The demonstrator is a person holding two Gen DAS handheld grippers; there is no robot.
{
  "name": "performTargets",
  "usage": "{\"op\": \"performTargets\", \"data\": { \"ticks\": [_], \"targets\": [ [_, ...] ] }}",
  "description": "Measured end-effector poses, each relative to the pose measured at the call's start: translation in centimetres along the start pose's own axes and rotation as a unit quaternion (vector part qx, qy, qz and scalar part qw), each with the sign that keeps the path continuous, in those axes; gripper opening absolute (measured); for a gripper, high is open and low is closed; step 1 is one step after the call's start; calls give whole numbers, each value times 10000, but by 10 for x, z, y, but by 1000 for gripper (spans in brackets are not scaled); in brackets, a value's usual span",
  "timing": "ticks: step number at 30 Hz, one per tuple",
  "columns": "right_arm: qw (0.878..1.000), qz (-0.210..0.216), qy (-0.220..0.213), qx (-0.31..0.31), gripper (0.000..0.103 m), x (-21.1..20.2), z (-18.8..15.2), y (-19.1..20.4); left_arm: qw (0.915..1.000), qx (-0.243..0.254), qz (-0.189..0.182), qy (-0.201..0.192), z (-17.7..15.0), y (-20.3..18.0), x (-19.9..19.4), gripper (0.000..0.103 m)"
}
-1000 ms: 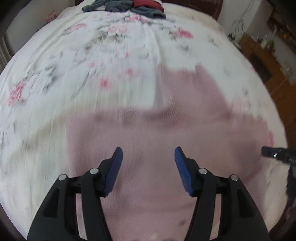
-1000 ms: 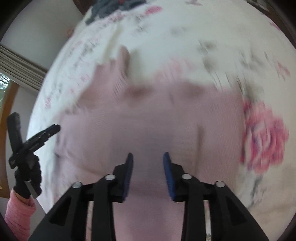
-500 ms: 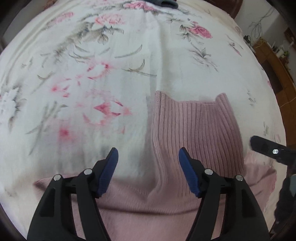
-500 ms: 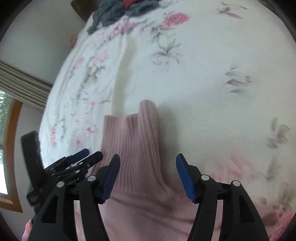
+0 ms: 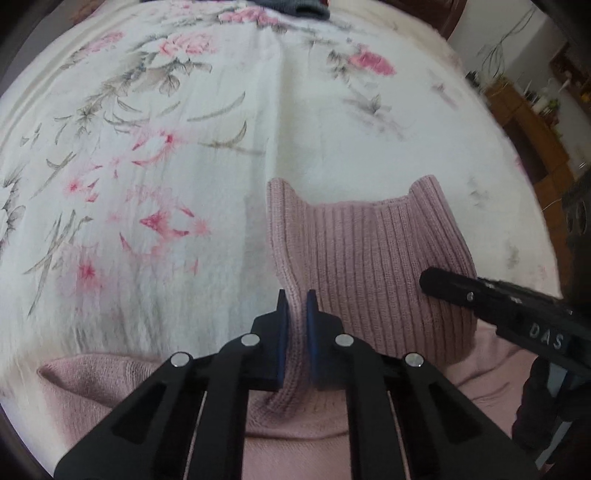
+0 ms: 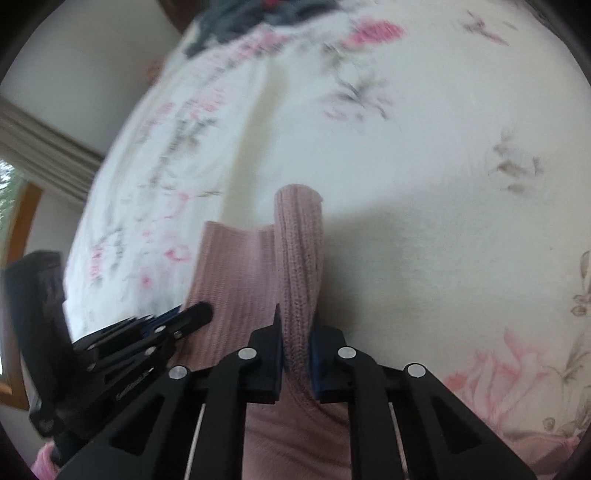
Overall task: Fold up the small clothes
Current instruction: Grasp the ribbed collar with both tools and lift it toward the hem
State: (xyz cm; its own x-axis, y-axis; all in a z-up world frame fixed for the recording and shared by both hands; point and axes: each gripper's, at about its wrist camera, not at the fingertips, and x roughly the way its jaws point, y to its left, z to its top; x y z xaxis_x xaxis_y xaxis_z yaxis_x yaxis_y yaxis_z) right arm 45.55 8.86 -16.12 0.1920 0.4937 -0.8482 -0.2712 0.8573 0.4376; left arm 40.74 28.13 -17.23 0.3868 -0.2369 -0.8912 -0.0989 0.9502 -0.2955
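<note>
Bedspread (image 5: 177, 155), white with a floral print, lies under everything we see. Pink ribbed sweater (image 5: 373, 266) lies flat on it near us, turtleneck collar (image 6: 236, 280) pointing away. Dark garments (image 5: 295, 7) sit well apart at the far edge. Left gripper (image 5: 295, 310) is clamped on the collar's left edge; right gripper (image 6: 297, 325) is clamped on its right edge, knit bunched between the blue pads (image 6: 314, 354). We judge a collar fold is starting: lift both sides level, keep even tension, and lay the collar toward the body without dragging the shoulders.
</note>
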Motion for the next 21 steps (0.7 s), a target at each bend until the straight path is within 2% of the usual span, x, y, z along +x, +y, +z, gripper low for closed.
{"op": "performTargets", "data": {
  "ticks": [3, 8, 11, 15, 21],
  "targets": [
    [9982, 173, -358, -443, 11, -32, -17, 15, 9986, 93, -403, -336, -11, -1, -29, 7],
    [9922, 171, -667, -1044, 11, -65, -53, 33, 9928, 473, -721, -832, -41, -5, -68, 7],
    [9887, 148, -758, -1282, 11, -78, -81, 36, 9890, 684, -826, -1021, -71, -4, -85, 7],
    [9851, 1, -730, -1557, 12, -82, -113, 44, 9871, 780, -910, -1060, -98, 2, -94, 7],
    [9894, 96, -389, -1393, 17, -72, -145, 37, 9883, 860, -921, -854, -129, 18, -91, 8]
  ]
}}
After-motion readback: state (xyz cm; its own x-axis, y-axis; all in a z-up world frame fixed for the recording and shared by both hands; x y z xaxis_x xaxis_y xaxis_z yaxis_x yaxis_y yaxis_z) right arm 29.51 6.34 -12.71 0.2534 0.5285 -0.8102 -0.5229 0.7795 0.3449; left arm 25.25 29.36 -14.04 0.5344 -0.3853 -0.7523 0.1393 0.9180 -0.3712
